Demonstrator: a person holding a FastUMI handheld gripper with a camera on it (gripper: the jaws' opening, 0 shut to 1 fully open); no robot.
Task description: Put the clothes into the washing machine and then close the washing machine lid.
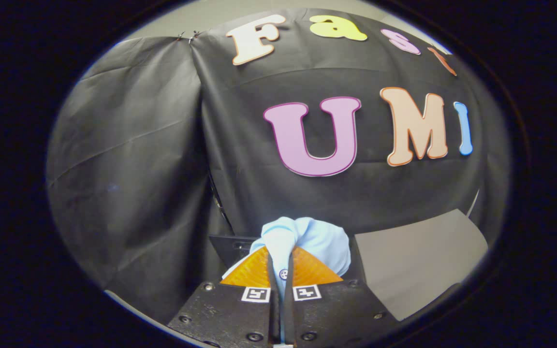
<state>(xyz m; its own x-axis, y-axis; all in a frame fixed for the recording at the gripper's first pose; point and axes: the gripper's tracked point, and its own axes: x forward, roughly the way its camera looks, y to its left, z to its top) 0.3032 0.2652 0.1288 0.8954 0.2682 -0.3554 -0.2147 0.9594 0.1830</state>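
Note:
A light blue garment (315, 239) with a small button is bunched up between my two fingers, held up in the air in front of the booth's black cloth wall. My gripper (281, 268) is shut on the garment, with a strip of the cloth pinched in the narrow gap between both fingers. The bulk of the fabric bulges out just above and beyond the fingertips. A dark flat edge (232, 244) shows just behind the garment on its left; I cannot tell what it belongs to.
A grey flat panel (416, 263) lies beyond the fingers to their right, below the cloth wall. The black cloth wall (162, 169) hangs close ahead and wraps round the left side.

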